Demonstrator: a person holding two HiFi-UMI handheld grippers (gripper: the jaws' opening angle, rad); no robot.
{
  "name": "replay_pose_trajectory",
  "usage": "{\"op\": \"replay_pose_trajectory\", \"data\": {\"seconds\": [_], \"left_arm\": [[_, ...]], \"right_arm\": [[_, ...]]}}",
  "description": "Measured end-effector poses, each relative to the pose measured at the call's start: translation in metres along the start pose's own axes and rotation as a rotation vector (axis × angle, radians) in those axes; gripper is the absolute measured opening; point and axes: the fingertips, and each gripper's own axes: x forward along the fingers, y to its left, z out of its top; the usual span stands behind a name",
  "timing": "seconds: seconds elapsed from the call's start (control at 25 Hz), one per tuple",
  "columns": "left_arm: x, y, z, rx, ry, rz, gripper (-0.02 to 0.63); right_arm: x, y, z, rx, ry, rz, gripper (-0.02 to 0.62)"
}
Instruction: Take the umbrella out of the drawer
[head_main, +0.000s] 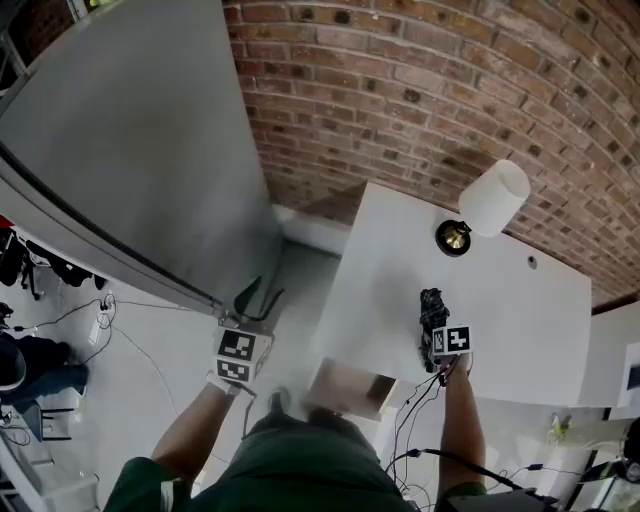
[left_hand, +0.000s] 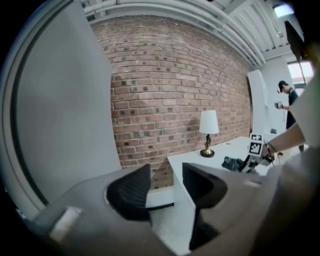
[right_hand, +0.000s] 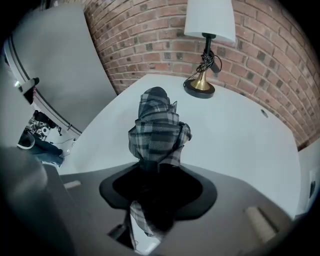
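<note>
1. Head view: the right gripper (head_main: 440, 345) is clamped on the plaid umbrella (head_main: 432, 303), which sticks out past its jaws over the white table (head_main: 400, 250), near the lamp (head_main: 478, 205). The open drawer (head_main: 352, 388) at the table's near edge is blurred, and the umbrella is well clear of it. The left gripper (head_main: 262, 298) hangs left of the table.
2. Left gripper view: the left gripper (left_hand: 166, 187) has its jaws apart with nothing between them (only the table edge and floor show through). The umbrella (left_hand: 232, 162) lies far off to the right.
3. Right gripper view: the right gripper (right_hand: 159, 172) pinches the folded umbrella (right_hand: 159, 127), its free end pointing at the tabletop (right_hand: 240, 130). We cannot tell whether it touches.
</note>
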Motion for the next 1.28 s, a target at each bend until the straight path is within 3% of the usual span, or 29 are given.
{"op": "replay_pose_trajectory", "data": {"seconds": [0.36, 0.6, 0.88, 1.28], "left_arm": [[-0.004, -0.001, 0.006, -0.027, -0.001, 0.032, 0.198], [-0.01, -0.004, 0.016, -0.015, -0.042, 0.01, 0.198], [-0.026, 0.0, 0.031, 0.01, -0.096, -0.032, 0.198], [-0.055, 0.006, 0.085, 0.038, -0.234, -0.073, 0.194]], "right_arm": [[0.004, 0.008, 0.003, 0.029, -0.094, 0.012, 0.207], [-0.05, 0.015, 0.029, 0.048, -0.331, -0.01, 0.207], [-0.169, 0.041, 0.071, 0.063, -0.713, -0.102, 0.206], [-0.296, 0.11, 0.081, 0.048, -1.023, -0.176, 0.202]]}}
